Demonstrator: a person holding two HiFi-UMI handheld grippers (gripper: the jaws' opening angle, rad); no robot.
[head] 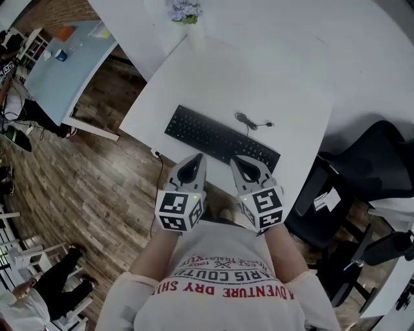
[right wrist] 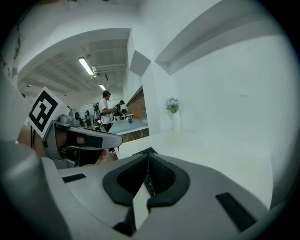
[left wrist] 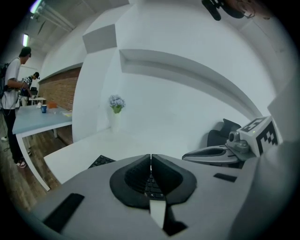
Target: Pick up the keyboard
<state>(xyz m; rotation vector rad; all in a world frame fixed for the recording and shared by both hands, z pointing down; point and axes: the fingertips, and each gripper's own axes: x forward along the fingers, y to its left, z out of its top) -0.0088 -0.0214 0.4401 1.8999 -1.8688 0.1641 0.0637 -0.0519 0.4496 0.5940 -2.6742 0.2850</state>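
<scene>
A black keyboard [head: 220, 138] lies slantwise on the white table [head: 194, 71], its thin cable [head: 249, 122] curled just behind it. My left gripper [head: 196, 157] hovers at the keyboard's near edge, jaws shut and holding nothing. Beside it, my right gripper [head: 237, 159] is also shut and holds nothing, over the same near edge. In the left gripper view the keyboard [left wrist: 100, 161] shows left of the closed left gripper [left wrist: 151, 156], and keys show through the gap below the tips. In the right gripper view the keyboard [right wrist: 146, 151] peeks above the closed right gripper [right wrist: 148, 156].
A small vase of flowers [head: 185, 11] stands at the table's far end. A black office chair [head: 362, 168] sits to the right of the table. A pale blue table [head: 68, 58] with small items is at the upper left, with people near it. Wooden floor lies left of the table.
</scene>
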